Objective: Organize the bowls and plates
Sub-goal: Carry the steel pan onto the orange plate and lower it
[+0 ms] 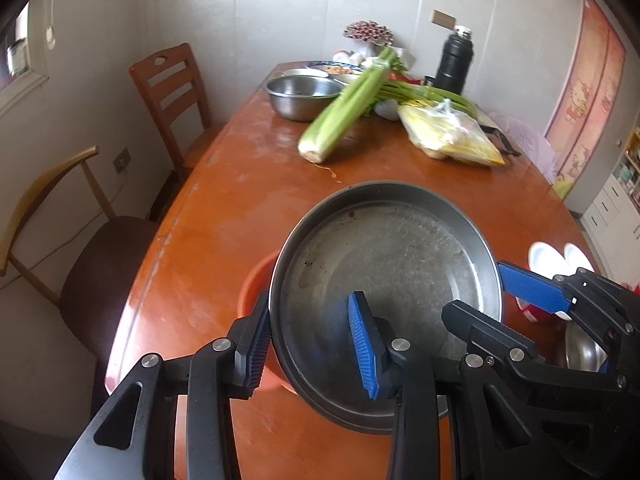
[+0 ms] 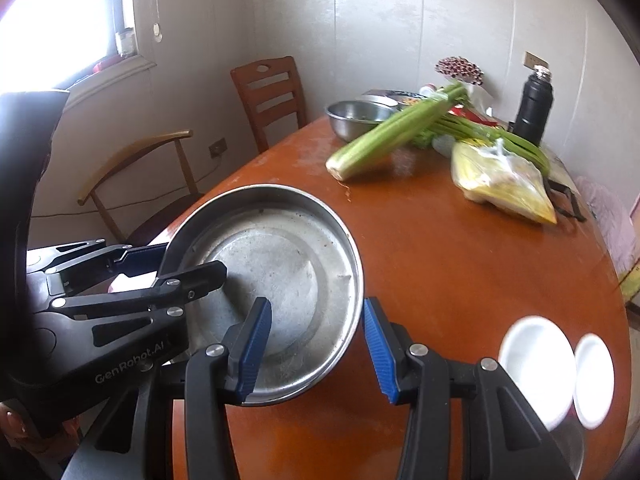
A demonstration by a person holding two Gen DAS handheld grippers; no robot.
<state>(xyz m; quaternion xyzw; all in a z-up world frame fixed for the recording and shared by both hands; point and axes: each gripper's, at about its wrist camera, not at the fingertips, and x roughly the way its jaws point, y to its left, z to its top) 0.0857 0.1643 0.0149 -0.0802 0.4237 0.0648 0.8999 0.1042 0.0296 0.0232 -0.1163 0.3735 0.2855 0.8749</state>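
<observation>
While tilted, grippers (image 1: 314, 346) (both) pan-side (image 1: 384, 276)

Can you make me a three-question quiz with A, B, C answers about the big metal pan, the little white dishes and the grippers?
1. What lies past the metal pan in the middle of the table?
A. celery
B. a loaf of bread
C. a teapot

2. How many small white dishes sit near the table's edge?
A. five
B. none
C. two

3. What are the two grippers doing?
A. both hold the pan's rim
B. both hang empty
C. one holds a spoon

Answers:
1 A, the celery lies beyond the pan.
2 C, one white dish sits beside another.
3 A, the left gripper and right gripper each straddle the rim.
</observation>
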